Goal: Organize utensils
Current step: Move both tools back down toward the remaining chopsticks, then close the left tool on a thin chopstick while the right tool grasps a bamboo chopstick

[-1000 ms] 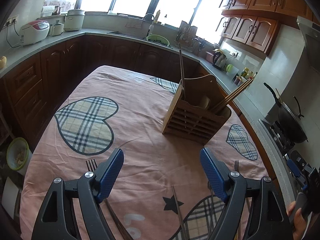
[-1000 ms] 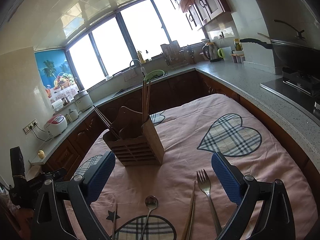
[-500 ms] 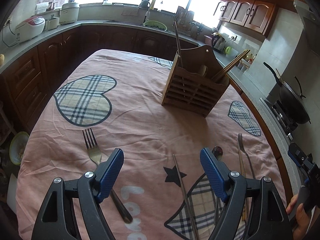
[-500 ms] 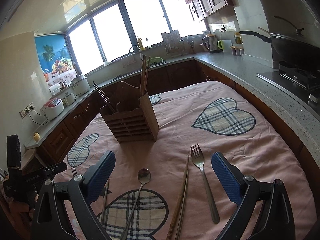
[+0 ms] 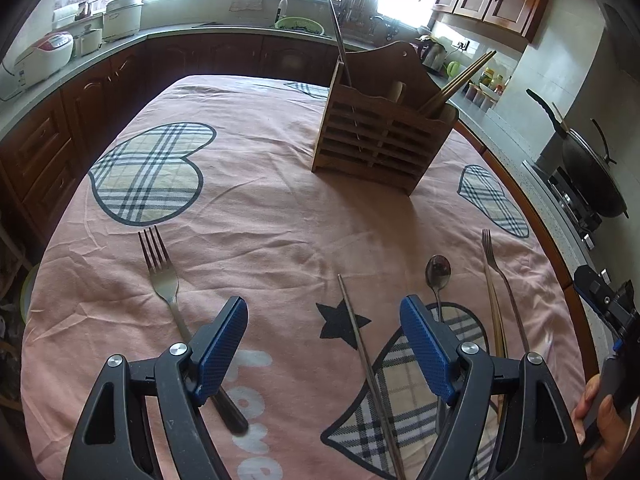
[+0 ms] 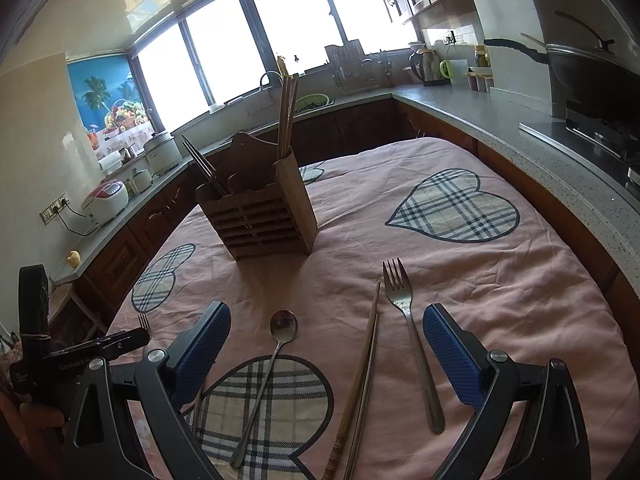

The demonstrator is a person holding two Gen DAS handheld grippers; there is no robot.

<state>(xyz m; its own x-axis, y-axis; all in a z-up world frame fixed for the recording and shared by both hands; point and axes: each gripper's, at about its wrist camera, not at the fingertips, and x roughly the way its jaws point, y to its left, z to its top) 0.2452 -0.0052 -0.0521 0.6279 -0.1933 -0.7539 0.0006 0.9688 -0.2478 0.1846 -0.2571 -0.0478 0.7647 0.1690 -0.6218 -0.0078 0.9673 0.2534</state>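
Note:
A slatted wooden utensil holder (image 5: pixel 384 140) (image 6: pixel 262 216) stands on the pink tablecloth (image 5: pixel 272 216), with chopsticks sticking out of it. On the cloth lie a fork (image 5: pixel 164 276) at the left, a single metal chopstick (image 5: pixel 360 344), a spoon (image 5: pixel 438 272) (image 6: pixel 280 332), a pair of wooden chopsticks (image 5: pixel 496 312) (image 6: pixel 360 372) and a second fork (image 6: pixel 408 328) (image 5: pixel 500 280). My left gripper (image 5: pixel 324 344) hovers open above the cloth between the left fork and the metal chopstick. My right gripper (image 6: pixel 326 344) hangs open over the spoon and wooden chopsticks, holding nothing.
Dark wood cabinets and a grey counter (image 6: pixel 520 120) wrap around the table. Rice cookers (image 5: pixel 44 52) sit on the left counter, a sink (image 5: pixel 296 24) at the back, a wok on the stove (image 5: pixel 588 168) to the right. A hand (image 5: pixel 600 420) grips the right tool.
Both grippers have sunk and tipped downward toward the cloth. The loose forks, spoon and chopsticks have come fully into view; the holder now sits higher in the frames. Jaws stay open.

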